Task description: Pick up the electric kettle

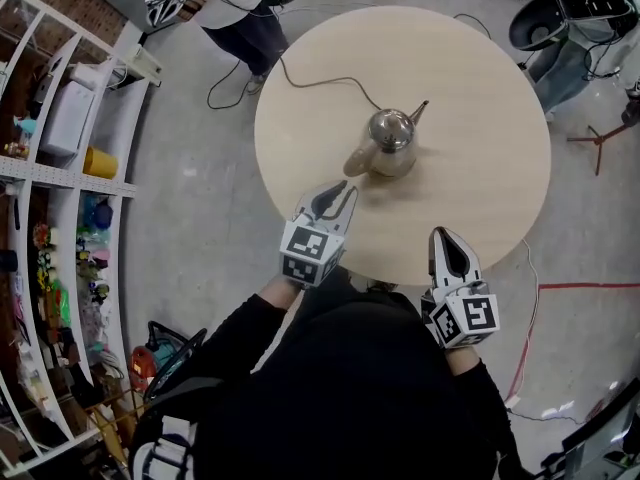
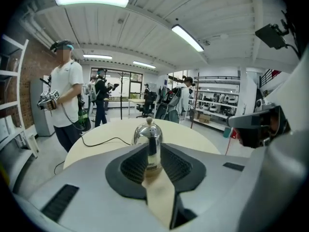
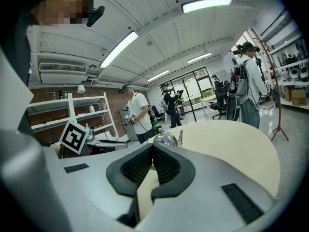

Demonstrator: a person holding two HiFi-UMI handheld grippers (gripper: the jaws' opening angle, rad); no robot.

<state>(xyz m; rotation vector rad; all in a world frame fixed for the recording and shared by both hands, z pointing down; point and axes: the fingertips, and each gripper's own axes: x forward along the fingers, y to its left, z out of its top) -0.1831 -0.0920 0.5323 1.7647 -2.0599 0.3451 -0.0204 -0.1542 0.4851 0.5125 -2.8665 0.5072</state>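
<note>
**Kettle dead ahead of the left jaws on the round tabletop**

Here's the left gripper [image 1: 338, 190], out over the near edge of the tabletop [image 1: 480, 118], its jaws spread a narrow way with nothing between the pads. Straight ahead of them, close but untouched, stands the electric kettle [image 1: 390, 140]. It's shiny steel and upright, with the handle turned toward those jaws and the spout pointing off beyond. The right gripper [image 1: 447, 236] hangs at the tabletop's rim, jaws pressed together at the tips and empty. From there the kettle sits ahead and off to the left.

The surface is a pale wood round carrying the kettle and a dark cord [image 1: 320, 80], which snakes away from both jaws and over the far edge. All round lies glossy grey floor [image 1: 190, 208]. Left of the left jaws runs white shelving [image 1: 70, 168] full of small goods. Beyond the tabletop stands a person [image 1: 240, 13]. A red line [image 1: 590, 286] marks the floor right of the right jaws. Light strips [image 2: 91, 0] run overhead.
</note>
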